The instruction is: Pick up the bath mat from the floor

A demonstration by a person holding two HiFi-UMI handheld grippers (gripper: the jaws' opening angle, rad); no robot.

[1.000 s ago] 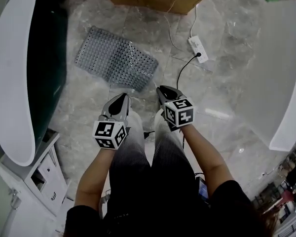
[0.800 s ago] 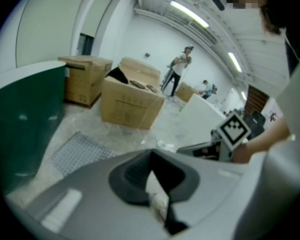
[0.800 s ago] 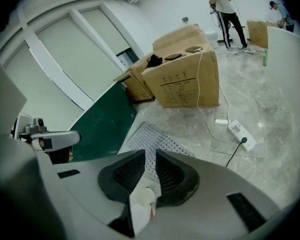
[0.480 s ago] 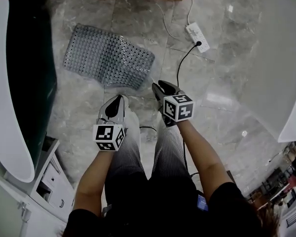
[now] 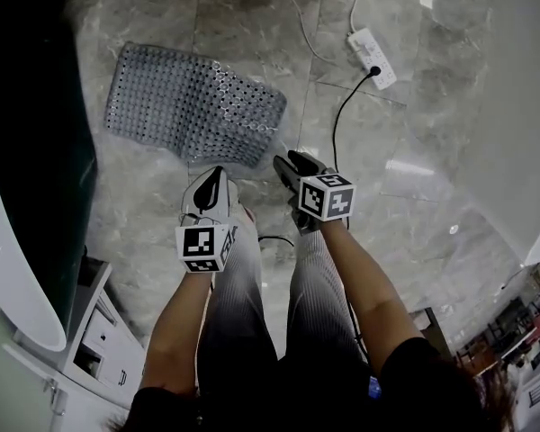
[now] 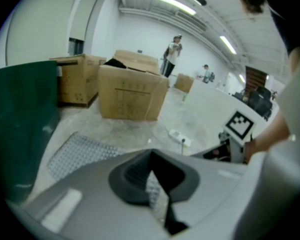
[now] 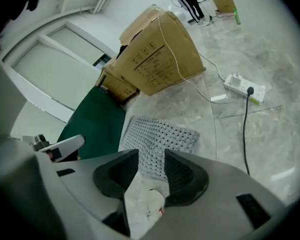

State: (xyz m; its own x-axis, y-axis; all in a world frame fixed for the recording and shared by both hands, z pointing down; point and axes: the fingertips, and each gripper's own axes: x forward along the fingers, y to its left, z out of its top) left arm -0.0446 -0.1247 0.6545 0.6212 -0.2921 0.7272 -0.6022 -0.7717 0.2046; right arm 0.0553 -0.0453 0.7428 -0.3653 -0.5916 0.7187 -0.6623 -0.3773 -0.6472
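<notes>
Down come both grippers toward the marble floor (image 5: 414, 196), and the right gripper (image 5: 288, 161) has just been opening its jaws, now wide with nothing between them, while the left gripper (image 5: 214, 176) is closed at the tips and empty. The bath mat (image 5: 193, 102) lies flat just ahead, untouched; I'd open the left too and pinch the near edge at two spots. The black cable (image 5: 342, 115) and power strip (image 5: 373, 57) lie right of the mat, the green panel (image 5: 27, 151) left, and nothing blocks that edge.
</notes>
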